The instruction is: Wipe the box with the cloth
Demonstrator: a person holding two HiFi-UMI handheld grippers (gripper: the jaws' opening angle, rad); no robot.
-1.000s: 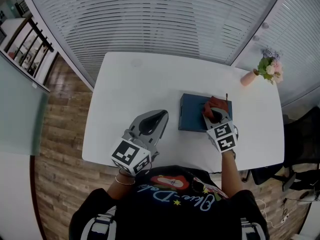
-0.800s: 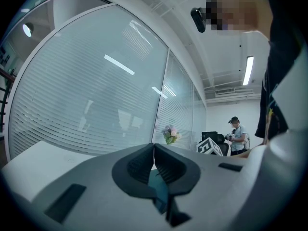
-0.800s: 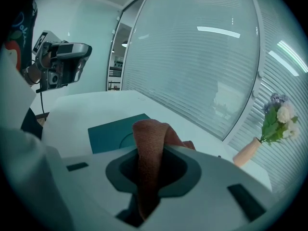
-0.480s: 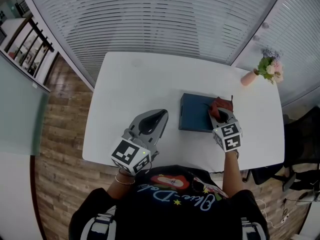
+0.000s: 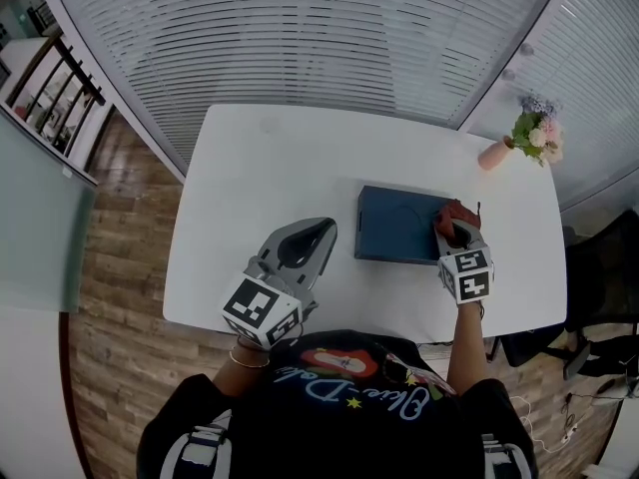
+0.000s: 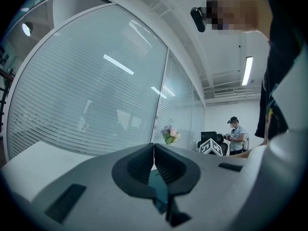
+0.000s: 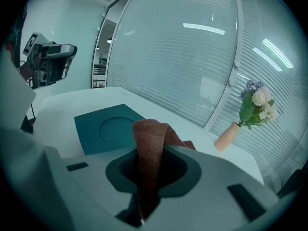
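Surface: white table (image 5: 270,168), dark teal box (image 5: 394,226) flat on its right half.
Right gripper (image 7: 153,150): clenched on rust-red cloth (image 7: 150,131) at box's right edge.
Left gripper (image 6: 154,153): jaws together, empty.
Room: slatted blinds (image 5: 300,38), wood floor (image 5: 120,267).

I am reading only pale cursive lettering across my black T-shirt (image 5: 300,422), just below the white rectangular table (image 5: 250,168): "Blue-", the rest unclear.

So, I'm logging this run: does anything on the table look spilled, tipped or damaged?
Nothing stands out. The box lies flat on the table, the vase stands upright near the far right corner, and the right gripper holds the cloth.
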